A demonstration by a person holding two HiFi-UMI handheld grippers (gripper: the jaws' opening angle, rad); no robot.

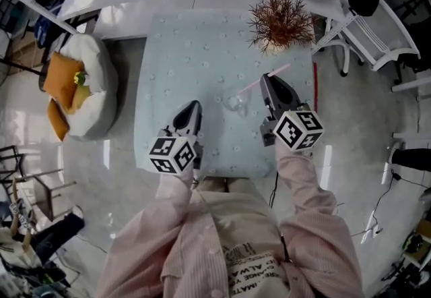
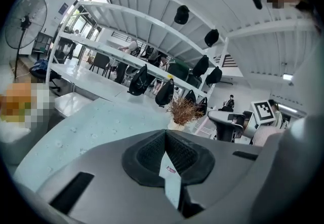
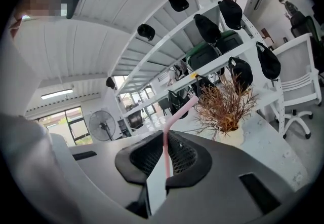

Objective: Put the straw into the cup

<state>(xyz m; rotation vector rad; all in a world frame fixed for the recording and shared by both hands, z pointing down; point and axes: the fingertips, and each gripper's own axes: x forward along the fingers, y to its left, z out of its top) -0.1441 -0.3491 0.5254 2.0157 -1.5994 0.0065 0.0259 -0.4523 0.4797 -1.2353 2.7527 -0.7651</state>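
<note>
The left gripper (image 1: 193,108) hangs over the table (image 1: 168,40), jaws together on nothing. The clear cup (image 1: 234,102) stands between the grippers, with no straw in it yet. The right gripper (image 1: 267,79), just beside the cup, is clamped on the pink straw (image 1: 279,70). The insertion itself is left to do.

Open tabletop (image 1: 175,54) at left, dried plant (image 1: 279,17) blocking far right corner, cup (image 1: 234,102) mid-table

surface: pale-blue table (image 1: 175,54) | on it: dried plant (image 1: 279,17); clear cup (image 1: 233,102)
</note>
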